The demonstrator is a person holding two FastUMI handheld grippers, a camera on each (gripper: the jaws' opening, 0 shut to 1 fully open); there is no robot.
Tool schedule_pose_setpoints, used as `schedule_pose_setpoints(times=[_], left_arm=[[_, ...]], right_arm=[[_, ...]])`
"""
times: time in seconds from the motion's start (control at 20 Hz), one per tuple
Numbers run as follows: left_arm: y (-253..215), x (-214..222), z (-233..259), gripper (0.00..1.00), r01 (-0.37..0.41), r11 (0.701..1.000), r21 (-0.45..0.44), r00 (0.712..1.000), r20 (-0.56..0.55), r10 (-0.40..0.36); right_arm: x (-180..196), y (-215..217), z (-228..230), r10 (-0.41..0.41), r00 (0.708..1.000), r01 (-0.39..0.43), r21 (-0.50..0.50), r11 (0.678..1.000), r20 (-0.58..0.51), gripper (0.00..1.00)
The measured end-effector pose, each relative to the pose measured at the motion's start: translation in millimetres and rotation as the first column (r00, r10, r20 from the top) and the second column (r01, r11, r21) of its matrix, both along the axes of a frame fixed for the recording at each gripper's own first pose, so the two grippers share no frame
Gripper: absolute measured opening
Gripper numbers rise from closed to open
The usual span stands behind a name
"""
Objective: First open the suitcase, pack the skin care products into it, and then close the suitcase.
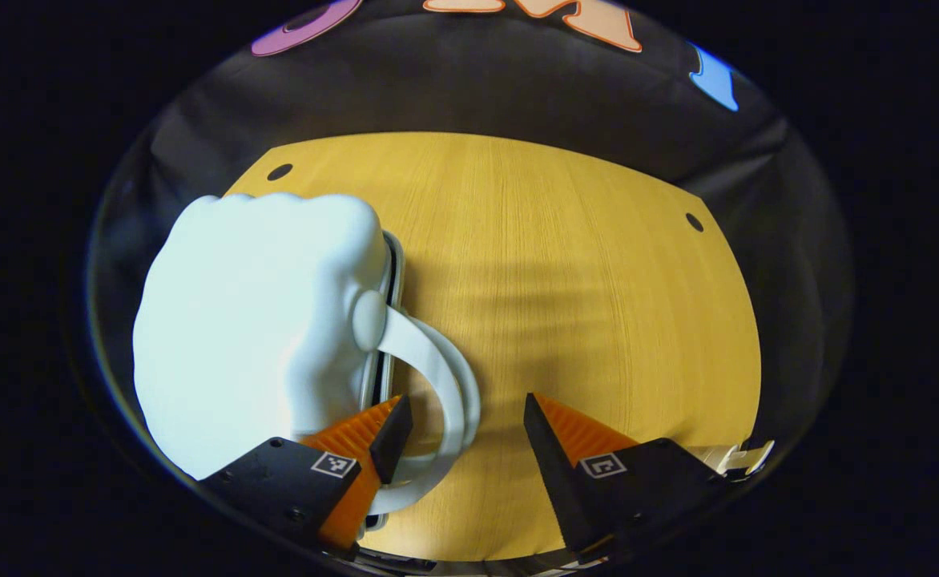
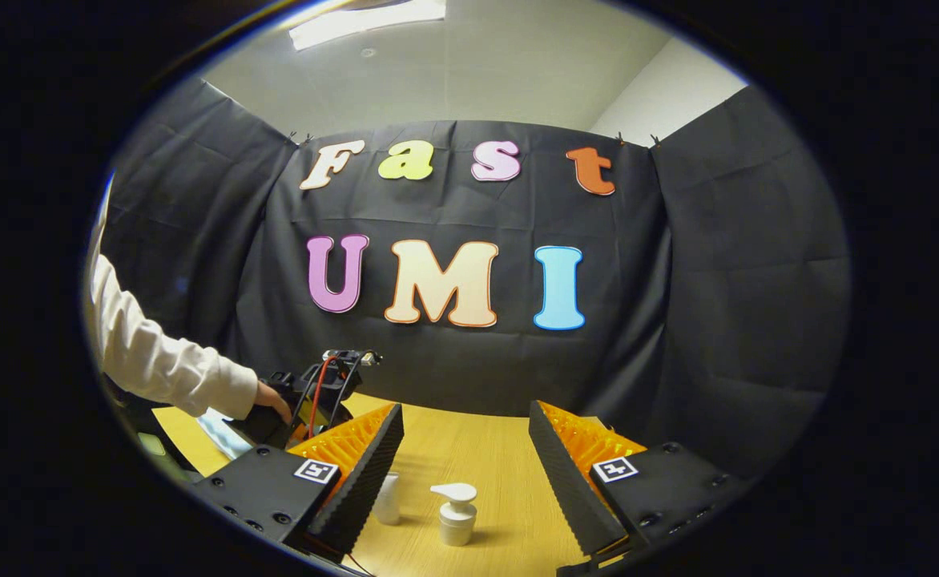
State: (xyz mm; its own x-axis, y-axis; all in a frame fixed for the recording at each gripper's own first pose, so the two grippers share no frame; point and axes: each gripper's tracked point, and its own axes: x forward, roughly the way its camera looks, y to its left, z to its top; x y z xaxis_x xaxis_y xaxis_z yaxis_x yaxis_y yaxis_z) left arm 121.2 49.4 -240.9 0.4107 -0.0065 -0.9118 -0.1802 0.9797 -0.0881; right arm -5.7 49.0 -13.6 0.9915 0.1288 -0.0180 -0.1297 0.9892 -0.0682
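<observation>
Wooden tabletop (image 1: 582,304), pale suitcase (image 1: 253,336) closed at left. Left tool (image 1: 461,433) released, handle (image 1: 437,377) looping between its fingers (nearer hand). Right tool (image 2: 461,457) released too, pump bottle (image 2: 457,513) just ahead.

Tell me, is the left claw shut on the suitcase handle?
No, the left claw is open, its fingers spread either side of the handle without pressing it.

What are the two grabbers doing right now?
Left gripper: open, the suitcase handle between its fingers, not squeezed.
Right gripper: open, holding nothing, above the pump bottle.
</observation>
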Motion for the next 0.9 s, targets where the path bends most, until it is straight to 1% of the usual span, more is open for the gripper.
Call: schedule_pose_setpoints(times=[0.05, 0.1, 0.15, 0.2, 0.25, 0.3, 0.5, 0.55, 0.6, 0.65, 0.9], left_arm=[[-0.2, -1.9, -3.4, 0.83, 0.0, 1.0, -0.003, 1.0, -0.02, 0.0], [0.2, -2.6, -6.7, 0.83, -0.003, 1.0, -0.006, 0.999, -0.036, 0.003], [0.2, -3.6, -9.2, 0.76, -0.006, 1.0, -0.009, 0.999, -0.049, 0.005], [-0.2, -3.1, -10.7, 0.71, -0.005, 1.0, -0.013, 0.998, -0.056, 0.004], [0.5, -4.2, -12.5, 0.59, -0.003, 1.0, -0.012, 0.998, -0.065, 0.002], [1.4, -3.8, -12.3, 0.54, 0.003, 1.0, -0.011, 0.998, -0.07, -0.004], [5.2, -3.9, -13.1, 0.41, 0.014, 1.0, 0.005, 0.997, -0.074, -0.013], [6.8, -4.0, -14.8, 0.29, 0.015, 1.0, 0.009, 0.997, -0.081, -0.014], [7.5, -4.6, -16.1, 0.25, 0.011, 1.0, 0.007, 0.996, -0.085, -0.011], [7.5, -5.2, -17.9, 0.14, 0.005, 1.0, 0.003, 0.996, -0.091, -0.005], [7.3, -6.7, -20.1, 0.08, 0.015, 1.0, -0.012, 0.994, -0.106, -0.016]], right_arm=[[-1.4, 0.0, -1.1, 0.003, 1.0, -0.003, 0.001, 1.0, -0.003, 1.0], [-2.6, 0.1, -0.7, 0.004, 1.0, -0.004, 0.004, 1.0, -0.005, 0.99], [-4.0, -1.2, -0.7, 0.003, 1.0, -0.003, 0.006, 1.0, -0.005, 0.99], [-5.1, -3.0, -1.2, 0.001, 1.0, -0.001, 0.006, 1.0, -0.006, 0.99], [-5.8, -4.9, -2.2, 0.0, 1.0, 0.0, 0.006, 1.0, -0.011, 0.99], [-6.0, -6.5, -3.4, -0.001, 1.0, 0.001, 0.007, 1.0, -0.017, 0.99], [-6.3, -9.9, -8.1, -0.001, 1.0, 0.002, 0.008, 1.0, -0.03, 0.99], [-6.7, -10.7, -8.2, -0.001, 1.0, 0.002, 0.006, 1.0, -0.029, 0.99], [-6.5, -11.6, -6.8, -0.001, 1.0, 0.002, 0.005, 1.0, -0.027, 0.99], [-6.3, -12.1, -6.0, -0.002, 1.0, 0.002, 0.004, 1.0, -0.025, 0.99], [-5.6, -11.9, -9.8, 0.0, 0.999, 0.0, 0.004, 1.0, -0.034, 0.99]])
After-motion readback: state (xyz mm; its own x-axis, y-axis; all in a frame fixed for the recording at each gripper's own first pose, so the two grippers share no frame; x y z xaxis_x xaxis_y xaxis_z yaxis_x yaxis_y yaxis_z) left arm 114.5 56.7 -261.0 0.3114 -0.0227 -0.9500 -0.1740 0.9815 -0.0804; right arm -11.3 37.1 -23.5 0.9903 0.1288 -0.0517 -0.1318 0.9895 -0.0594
